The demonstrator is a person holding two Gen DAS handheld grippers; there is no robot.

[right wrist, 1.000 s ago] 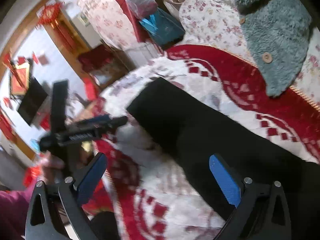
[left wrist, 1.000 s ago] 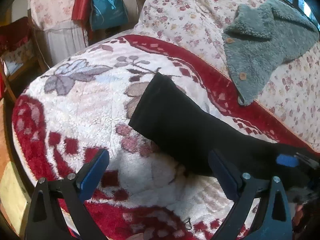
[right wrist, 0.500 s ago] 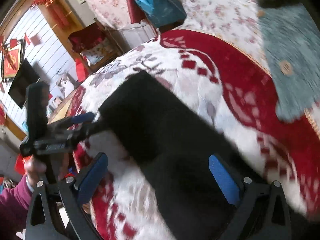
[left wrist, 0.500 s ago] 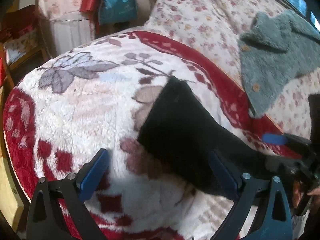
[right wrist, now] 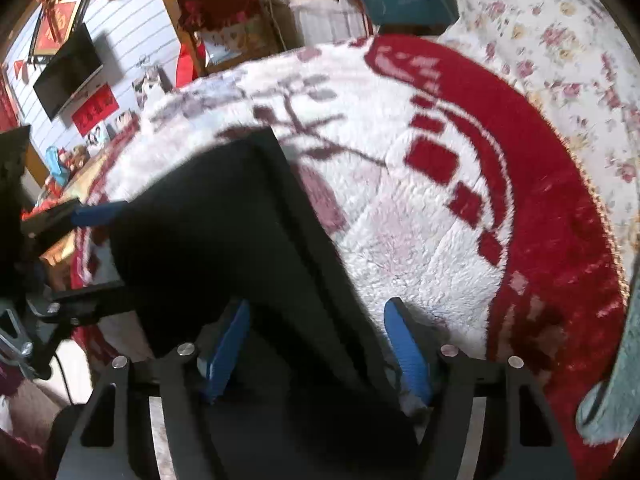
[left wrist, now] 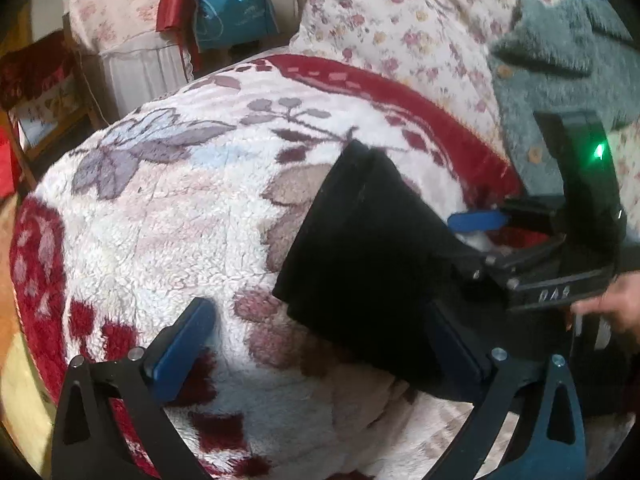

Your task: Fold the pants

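Observation:
Black pants (left wrist: 372,264) lie on a fluffy white and red blanket (left wrist: 168,208); the leg end points away from me. My left gripper (left wrist: 320,344) is open, its right finger over the near edge of the pants. My right gripper (right wrist: 316,344) straddles the far edge of the pants (right wrist: 224,216) with its jaws partly closed, the blue pads (right wrist: 408,352) on either side of the cloth. It also shows at the right of the left wrist view (left wrist: 560,248). The left gripper shows at the left of the right wrist view (right wrist: 72,224).
A grey-green fleece jacket (left wrist: 560,80) lies on the floral bedspread (left wrist: 420,32) at the right. A teal bag (left wrist: 232,0) and a chair (left wrist: 36,92) stand beyond the bed's far end. A wall TV (right wrist: 68,76) hangs at the left.
Both grippers moved in toward the leg end of the pants. The right gripper's jaws narrowed around the far edge of the cloth. The left gripper stayed open.

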